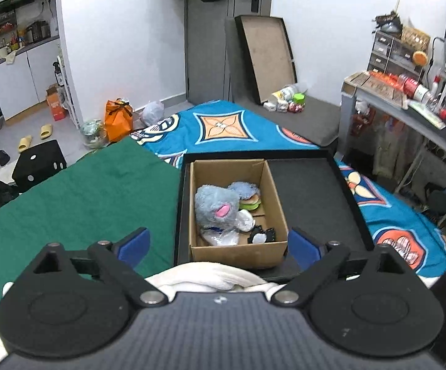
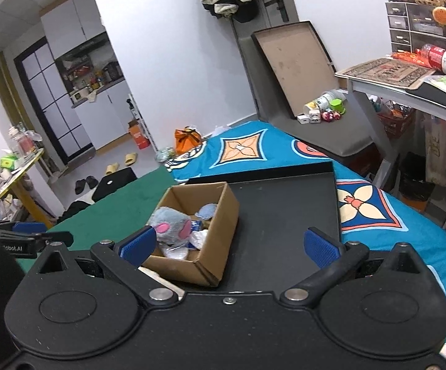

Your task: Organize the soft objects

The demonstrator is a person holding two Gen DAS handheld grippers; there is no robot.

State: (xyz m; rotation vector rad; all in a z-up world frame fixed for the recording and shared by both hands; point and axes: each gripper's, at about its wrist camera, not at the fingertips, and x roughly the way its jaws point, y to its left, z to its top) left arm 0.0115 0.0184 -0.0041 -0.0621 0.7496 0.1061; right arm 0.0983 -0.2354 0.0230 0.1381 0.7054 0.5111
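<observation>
Holding both grippers wide and empty, left gripper [image 1: 218,248], right gripper [image 2: 229,243]; ahead, your cardboard box [image 1: 238,249] already holds plush toys [image 1: 216,206]; task looks nearly finished.

The left hand-held gripper [image 1: 218,245] hangs wide apart above a cardboard box [image 1: 238,248] in a black tray [image 1: 315,197]. Inside lie a grey plush [image 1: 215,206] and burger toy [image 1: 250,202].

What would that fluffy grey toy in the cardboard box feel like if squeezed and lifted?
Probably soft: the grey plush toy looks furry and should squash. Likely light for its bulk. It slumps against the cardboard box wall, so it may flop rather than roll.
</observation>
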